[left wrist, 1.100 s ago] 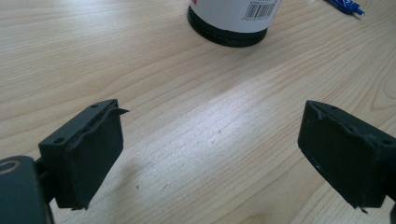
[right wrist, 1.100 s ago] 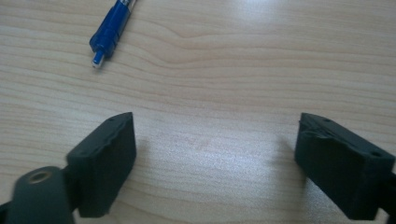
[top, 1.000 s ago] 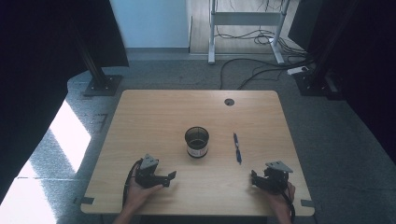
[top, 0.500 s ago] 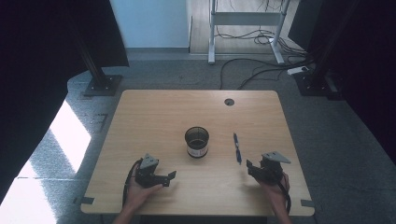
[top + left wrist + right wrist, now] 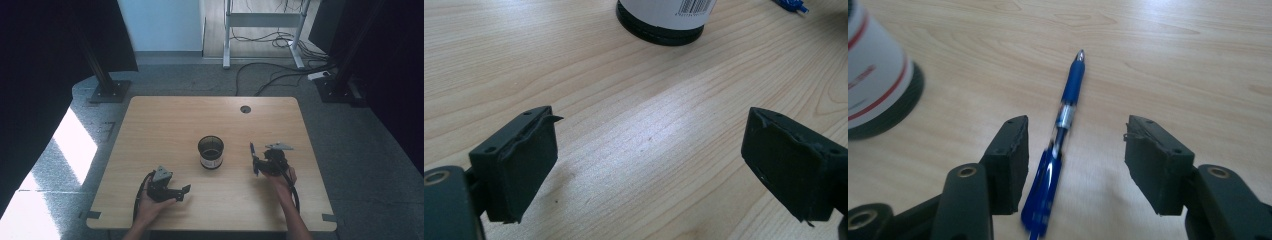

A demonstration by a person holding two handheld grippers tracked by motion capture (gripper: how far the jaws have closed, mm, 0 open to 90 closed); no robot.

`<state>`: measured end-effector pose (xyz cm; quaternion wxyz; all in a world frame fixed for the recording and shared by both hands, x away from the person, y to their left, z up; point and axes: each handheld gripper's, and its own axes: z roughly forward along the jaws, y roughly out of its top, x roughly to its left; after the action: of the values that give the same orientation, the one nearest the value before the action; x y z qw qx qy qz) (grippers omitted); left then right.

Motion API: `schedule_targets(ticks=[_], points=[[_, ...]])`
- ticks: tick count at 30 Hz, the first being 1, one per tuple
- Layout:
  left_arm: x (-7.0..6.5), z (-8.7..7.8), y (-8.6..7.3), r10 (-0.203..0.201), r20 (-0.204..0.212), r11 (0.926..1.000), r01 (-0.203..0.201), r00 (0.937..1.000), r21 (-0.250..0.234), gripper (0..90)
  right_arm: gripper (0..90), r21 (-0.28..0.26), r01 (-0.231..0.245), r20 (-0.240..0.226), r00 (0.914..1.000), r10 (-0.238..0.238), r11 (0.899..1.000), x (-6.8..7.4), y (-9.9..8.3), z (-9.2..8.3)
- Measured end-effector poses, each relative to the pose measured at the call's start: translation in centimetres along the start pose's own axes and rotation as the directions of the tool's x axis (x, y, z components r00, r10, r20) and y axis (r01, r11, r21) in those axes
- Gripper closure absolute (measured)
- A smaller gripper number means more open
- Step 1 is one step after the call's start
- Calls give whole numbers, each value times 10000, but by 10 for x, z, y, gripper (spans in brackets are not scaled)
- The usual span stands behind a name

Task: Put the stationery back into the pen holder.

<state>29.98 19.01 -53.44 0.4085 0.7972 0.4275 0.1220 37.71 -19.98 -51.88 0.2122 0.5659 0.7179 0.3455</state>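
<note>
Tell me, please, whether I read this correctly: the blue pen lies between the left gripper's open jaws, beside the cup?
Not quite: the pen lies between the right gripper's open jaws, which have just been closing, as the right gripper view shows. The cup does stand beside it.

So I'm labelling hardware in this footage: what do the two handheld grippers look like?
Both are black, two-jawed tools. The left gripper and the right gripper each carry a grey three-cornered plate on top and trail a black cable. Up close, their jaws are blocky, with flat dark pads and small screw holes. The forearms look bare, no sleeves.
</note>
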Motion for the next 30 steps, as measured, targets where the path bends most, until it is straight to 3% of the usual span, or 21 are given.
schedule_targets(ticks=[10,15,20,25,30], points=[[1,0,-1,-16,22,10000,16,10000,54,89,492,587,-348,-78,9993,353,9977,2,18,33],[1,0,-1,-28,52,10000,28,10000,48,89,528,827,-257,263,9994,236,9962,5,24,46],[2,-1,-1,-91,66,10000,91,9999,-11,89,572,962,-545,232,9984,525,9939,4,27,54],[1,-1,-1,-29,66,10000,29,10000,25,89,608,1188,-394,316,9989,359,9921,6,28,56],[0,1,-1,-41,79,10000,41,10000,82,90,653,1299,-72,933,9956,-50,9915,9,27,56]])
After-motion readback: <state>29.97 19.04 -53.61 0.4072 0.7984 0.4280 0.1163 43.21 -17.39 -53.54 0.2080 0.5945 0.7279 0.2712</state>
